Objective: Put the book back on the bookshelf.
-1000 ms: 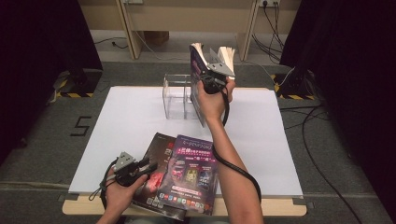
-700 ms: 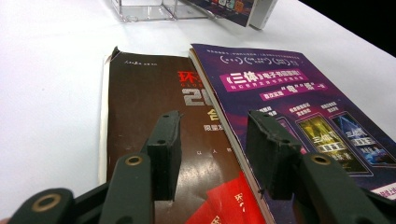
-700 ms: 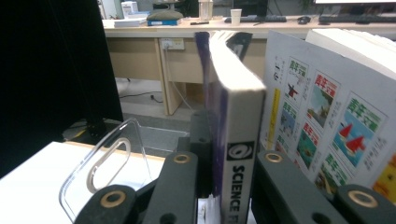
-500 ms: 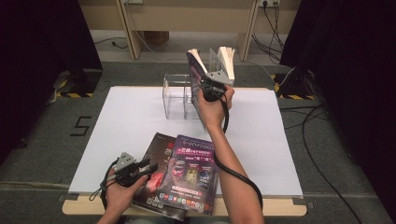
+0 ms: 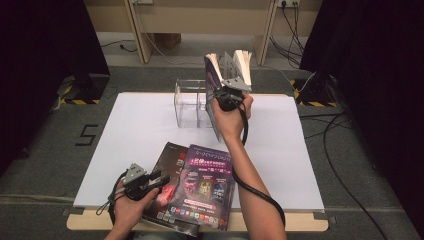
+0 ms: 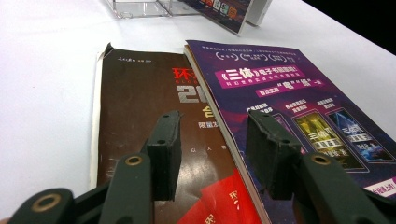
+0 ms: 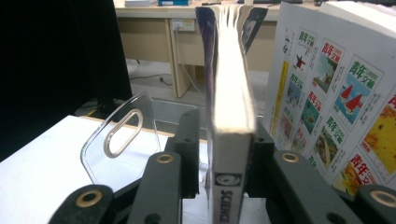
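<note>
My right gripper [image 5: 226, 98] [image 7: 224, 140] reaches into the right end of a clear acrylic rack [image 5: 190, 102] [image 7: 119, 140]. A thick purple-covered book [image 5: 216, 75] [image 7: 231, 116] stands upright between its jaws. The jaws have just been opening, and a thin gap shows beside the left pad. A white book with colourful cover pictures [image 5: 243, 61] [image 7: 336, 93] leans just right of it. My left gripper [image 5: 162, 179] [image 6: 212, 126] hovers open over a brown magazine [image 5: 167, 162] [image 6: 140, 93] and a purple magazine [image 5: 207, 185] [image 6: 289, 88] at the table's near edge, with nothing between its fingers.
The white tabletop [image 5: 135, 135] has bare room on the left and right. The rack's left compartments hold nothing. Behind the table are wooden desk legs [image 5: 137, 30] and cables on the grey floor [image 5: 340, 135]. Black curtains stand on both sides.
The upright books' tops have spread apart into a V at the rack. The right hand has shifted only slightly. My left gripper stays over the magazines.
</note>
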`<state>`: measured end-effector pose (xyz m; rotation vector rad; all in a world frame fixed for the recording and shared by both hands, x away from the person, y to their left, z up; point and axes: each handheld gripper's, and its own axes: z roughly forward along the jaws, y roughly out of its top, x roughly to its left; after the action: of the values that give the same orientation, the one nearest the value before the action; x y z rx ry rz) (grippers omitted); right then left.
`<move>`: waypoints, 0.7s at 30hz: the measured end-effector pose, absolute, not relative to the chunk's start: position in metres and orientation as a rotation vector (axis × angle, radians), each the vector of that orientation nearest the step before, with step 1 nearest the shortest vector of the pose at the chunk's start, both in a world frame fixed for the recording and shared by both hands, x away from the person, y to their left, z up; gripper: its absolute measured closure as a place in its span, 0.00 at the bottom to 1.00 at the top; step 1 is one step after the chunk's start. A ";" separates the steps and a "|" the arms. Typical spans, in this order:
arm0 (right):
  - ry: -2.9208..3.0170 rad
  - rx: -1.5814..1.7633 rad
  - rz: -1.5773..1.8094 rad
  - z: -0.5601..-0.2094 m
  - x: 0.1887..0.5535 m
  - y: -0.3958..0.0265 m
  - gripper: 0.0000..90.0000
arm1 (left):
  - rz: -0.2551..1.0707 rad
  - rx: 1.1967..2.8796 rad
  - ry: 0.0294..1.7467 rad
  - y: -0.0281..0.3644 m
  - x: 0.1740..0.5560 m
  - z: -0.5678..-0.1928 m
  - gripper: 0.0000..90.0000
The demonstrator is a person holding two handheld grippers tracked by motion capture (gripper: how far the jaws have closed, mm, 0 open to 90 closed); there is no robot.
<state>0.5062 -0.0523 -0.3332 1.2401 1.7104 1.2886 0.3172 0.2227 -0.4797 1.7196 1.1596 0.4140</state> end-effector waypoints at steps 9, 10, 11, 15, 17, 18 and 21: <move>1.727 1.283 1.280 -0.332 0.514 -0.053 0.78 | 0.416 1.719 1.160 0.223 0.317 -0.480 0.61; 1.726 1.287 1.279 -0.333 0.515 -0.053 0.78 | 0.416 1.720 1.159 0.223 0.317 -0.480 0.61; 1.725 1.290 1.277 -0.333 0.516 -0.053 0.79 | 0.415 1.722 1.159 0.223 0.318 -0.480 0.61; 1.729 1.306 1.259 -0.332 0.518 -0.053 0.82 | 0.417 1.720 1.160 0.223 0.317 -0.480 0.61; 1.731 1.316 1.251 -0.332 0.518 -0.053 0.85 | 0.416 1.722 1.159 0.223 0.317 -0.480 0.61; 1.733 1.323 1.241 -0.332 0.518 -0.053 0.87 | 0.416 1.721 1.160 0.223 0.317 -0.480 0.61; 1.730 1.340 1.224 -0.332 0.519 -0.053 0.91 | 0.416 1.723 1.160 0.223 0.317 -0.480 0.61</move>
<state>0.5188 -0.0529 -0.3317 1.3400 1.7303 1.2236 0.3174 0.2228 -0.4799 1.7231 1.1595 0.4157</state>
